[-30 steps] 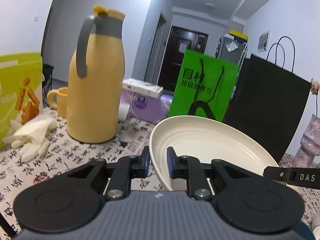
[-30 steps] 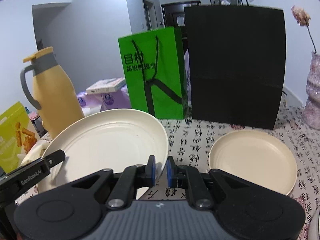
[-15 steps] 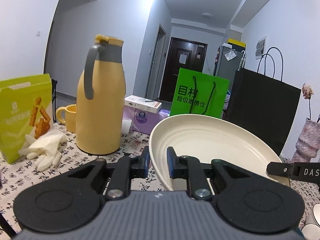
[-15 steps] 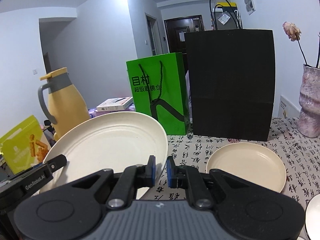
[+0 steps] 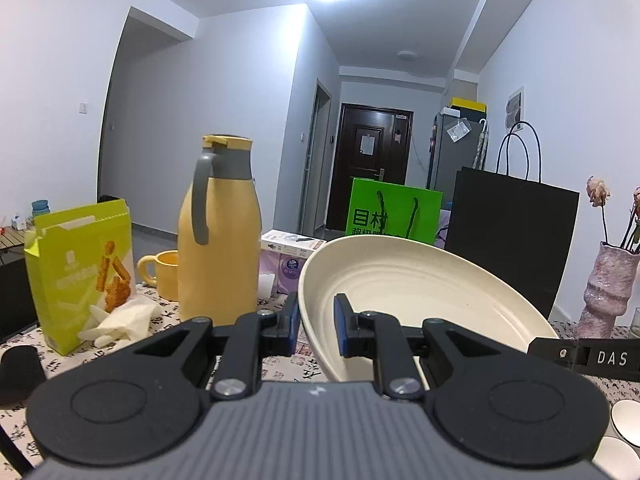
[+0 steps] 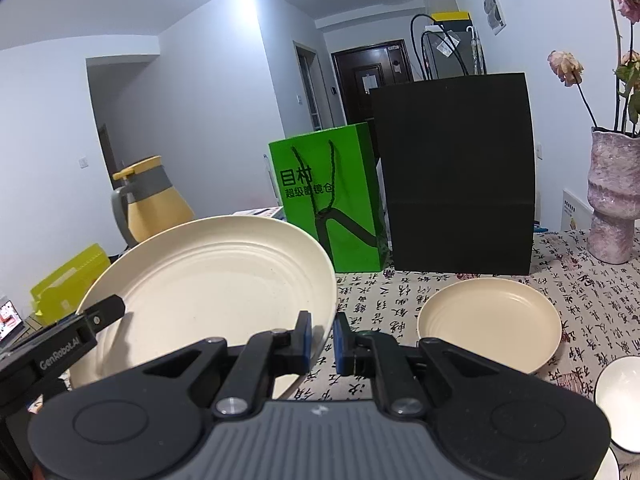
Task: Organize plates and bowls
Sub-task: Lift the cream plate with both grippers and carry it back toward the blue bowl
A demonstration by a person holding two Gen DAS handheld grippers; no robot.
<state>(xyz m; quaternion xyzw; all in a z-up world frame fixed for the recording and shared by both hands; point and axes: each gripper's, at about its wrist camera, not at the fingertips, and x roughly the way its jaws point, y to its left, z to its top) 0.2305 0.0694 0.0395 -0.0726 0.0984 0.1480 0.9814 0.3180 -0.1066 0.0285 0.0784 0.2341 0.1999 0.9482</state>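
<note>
A large cream plate [image 5: 420, 292] [image 6: 216, 280] hangs above the table, held from both sides. My left gripper [image 5: 317, 326] is shut on its left rim. On the opposite rim my right gripper [image 6: 322, 334] is shut too. Each gripper's finger shows at the far edge of the other's view. A smaller cream plate [image 6: 488, 320] lies on the patterned tablecloth [image 6: 580, 280] to the right, in front of the black bag. White bowls [image 6: 618, 404] [image 5: 626, 420] sit near the right front edge.
Along the back stand a yellow thermos jug [image 5: 218, 240], a yellow mug [image 5: 162, 274], a green snack box [image 5: 80, 272], a green paper bag [image 6: 328, 204], a tall black paper bag [image 6: 456, 168] and a pink vase [image 6: 614, 196]. White gloves [image 5: 120, 320] lie by the box.
Both grippers have lifted the large plate and drawn back from the table's rear. The jug, bags and small plate look farther off and lower in view.
</note>
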